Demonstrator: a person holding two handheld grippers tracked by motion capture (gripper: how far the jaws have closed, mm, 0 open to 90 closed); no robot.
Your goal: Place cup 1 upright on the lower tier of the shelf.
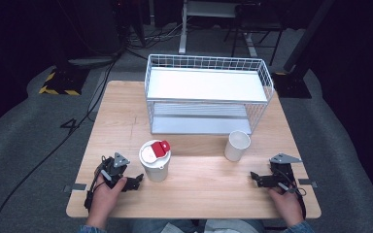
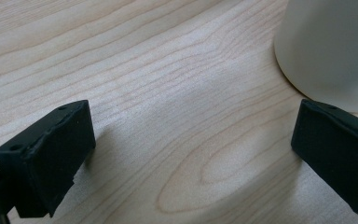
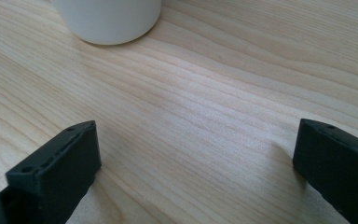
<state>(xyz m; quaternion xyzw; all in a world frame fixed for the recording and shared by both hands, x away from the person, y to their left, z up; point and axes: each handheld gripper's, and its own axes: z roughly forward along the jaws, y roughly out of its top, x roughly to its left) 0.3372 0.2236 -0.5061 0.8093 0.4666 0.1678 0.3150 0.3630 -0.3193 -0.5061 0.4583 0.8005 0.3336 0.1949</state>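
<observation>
Two grippers, left gripper (image 1: pixel 135 182) and right gripper (image 1: pixel 255 178); two cups; one rack (image 1: pixel 206 94)

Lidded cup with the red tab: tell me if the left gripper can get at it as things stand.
Probably yes: the left gripper is open, beside the lidded cup, with bare table between.

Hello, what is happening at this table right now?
A person sits at a wooden table with a two-jaw gripper in each hand. Both grippers rest low over the wood with jaws open, holding nothing. The left gripper is beside a white cup with a red-and-white lid; the cup's wall shows just past one jaw in the left gripper view. The right gripper is near an open white cup. Behind both cups stands a white wire shelf rack. Nothing has been picked up.
</observation>
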